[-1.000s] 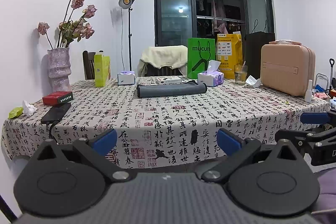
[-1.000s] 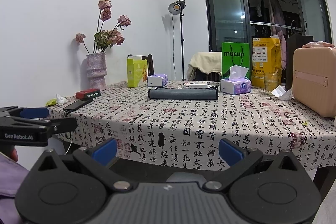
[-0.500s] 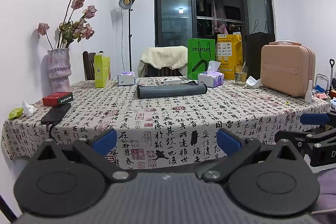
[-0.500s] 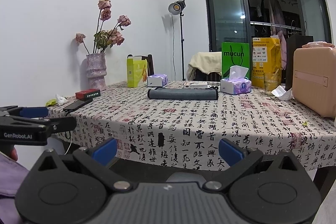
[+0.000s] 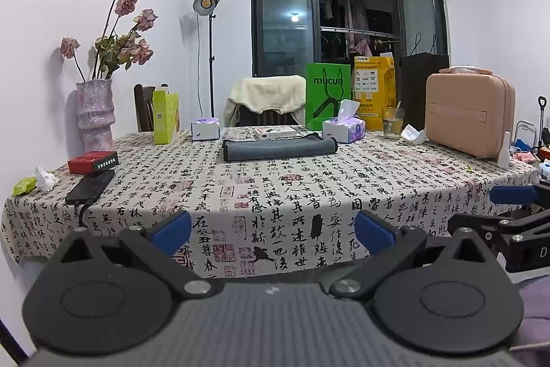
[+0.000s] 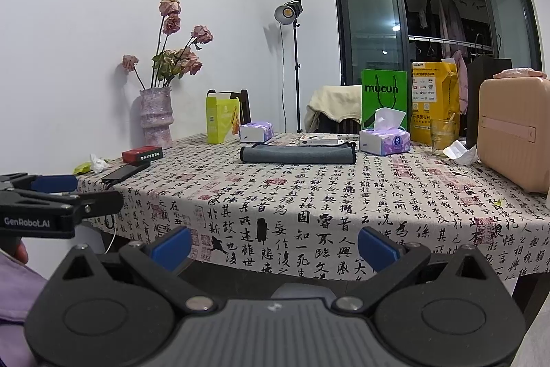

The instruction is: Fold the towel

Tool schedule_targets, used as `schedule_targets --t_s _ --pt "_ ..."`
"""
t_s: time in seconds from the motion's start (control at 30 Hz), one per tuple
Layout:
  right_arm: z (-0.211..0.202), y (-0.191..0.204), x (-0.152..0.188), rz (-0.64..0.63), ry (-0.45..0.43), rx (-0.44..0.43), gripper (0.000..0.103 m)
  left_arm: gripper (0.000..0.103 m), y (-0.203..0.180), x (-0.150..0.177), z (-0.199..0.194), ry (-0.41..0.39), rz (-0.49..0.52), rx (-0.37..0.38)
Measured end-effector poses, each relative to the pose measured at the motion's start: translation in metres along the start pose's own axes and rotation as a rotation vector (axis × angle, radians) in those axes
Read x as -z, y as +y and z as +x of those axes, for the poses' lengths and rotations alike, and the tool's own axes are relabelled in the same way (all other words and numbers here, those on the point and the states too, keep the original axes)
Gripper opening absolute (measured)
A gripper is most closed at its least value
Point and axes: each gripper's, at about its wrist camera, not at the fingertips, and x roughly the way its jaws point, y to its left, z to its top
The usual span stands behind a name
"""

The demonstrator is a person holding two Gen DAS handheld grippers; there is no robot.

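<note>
table (image 5: 309, 195): calligraphy cloth | towel (image 5: 278, 149): folded, far side | window (image 5: 347, 19): dark

A green paper bag (image 5: 327, 98) standing at the far edge of the worktop reads "mucun" in dark letters. Just beside it, a yellow bag (image 5: 372, 90) carries print too small to read. The tablecloth (image 5: 275, 191) is covered in Chinese calligraphy. In the right wrist view, the left gripper (image 6: 51, 195) is marked "GenRobot.AI".
</note>
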Motion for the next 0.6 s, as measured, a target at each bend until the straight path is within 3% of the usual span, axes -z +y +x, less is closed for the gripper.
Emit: schedule_targets --t_s 0.6 --pt "0.0034 0.0008 0.0023 0.007 0.011 0.007 0.103 0.103 0.0007 -0.0012 0.0058 0.024 -0.007 0.022"
